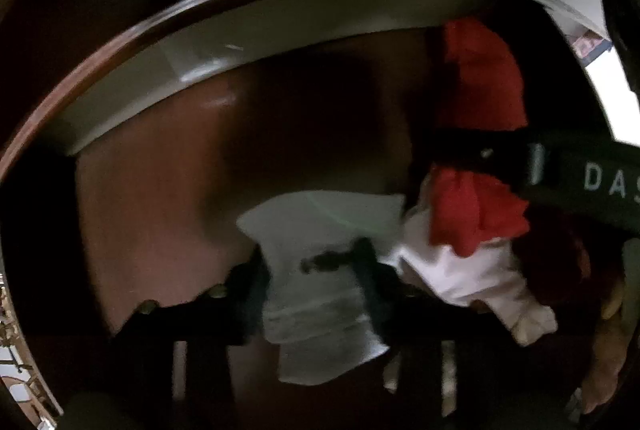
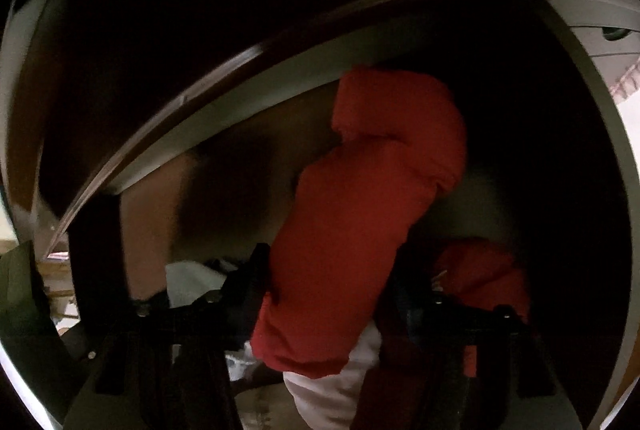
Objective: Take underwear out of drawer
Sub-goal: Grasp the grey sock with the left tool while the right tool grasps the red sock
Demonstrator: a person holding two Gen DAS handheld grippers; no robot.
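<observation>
Right claw closed around red underwear inside the drawer

In the lower middle of the frame the right claw (image 2: 324, 294) has its two dark fingers (image 2: 250, 282) pressed on both sides of a red underwear (image 2: 360, 198), which goes up toward the centre. A white cloth (image 2: 340, 382) shows below the red one and another red piece (image 2: 484, 278) lies at the lower right. The drawer (image 2: 224, 98) edge curves across the upper left, dark and blurred.

Bright patterned surface (image 1: 592, 44) beyond the drawer's far right corner; pale checked fabric (image 2: 630, 80) at right edge.
</observation>
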